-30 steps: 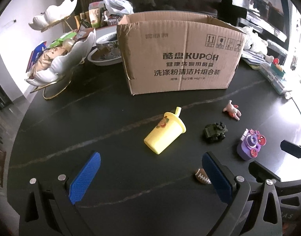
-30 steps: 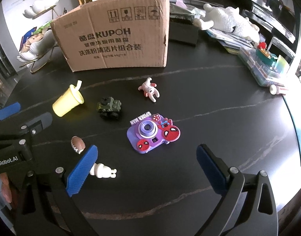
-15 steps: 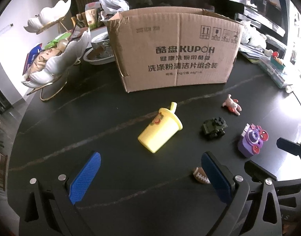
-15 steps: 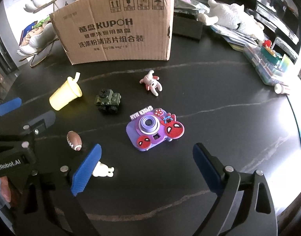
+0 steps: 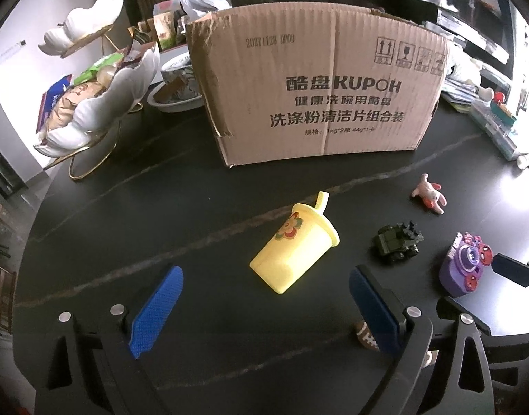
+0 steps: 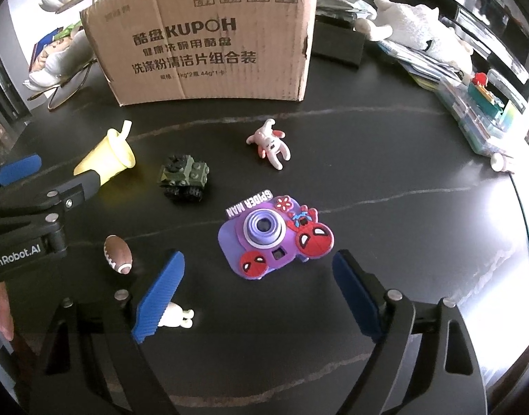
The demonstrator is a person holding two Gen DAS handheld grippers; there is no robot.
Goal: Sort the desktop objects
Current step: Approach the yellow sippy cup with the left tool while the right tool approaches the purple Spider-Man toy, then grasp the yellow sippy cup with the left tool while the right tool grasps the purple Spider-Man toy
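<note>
A yellow toy cup (image 5: 295,247) with a straw lies on its side on the black table, just ahead of my open, empty left gripper (image 5: 264,306). A purple Spider-Man toy camera (image 6: 274,238) lies just ahead of my open, empty right gripper (image 6: 259,294). A green toy tank (image 6: 184,177), a pink-white plush figure (image 6: 270,142), a small brown football (image 6: 117,254) and a white figurine (image 6: 176,318) lie around them. A brown cardboard box (image 5: 319,93) stands open at the back.
White shell-shaped dishes (image 5: 102,103) on a gold stand hold snacks at the back left. A white plush toy (image 6: 419,31), plastic boxes (image 6: 482,110) and books line the right edge. The left gripper shows in the right wrist view (image 6: 36,204).
Both grippers have moved forward and lower toward the toys. The cup and the camera now look larger and nearer the fingertips. Both stay open.
</note>
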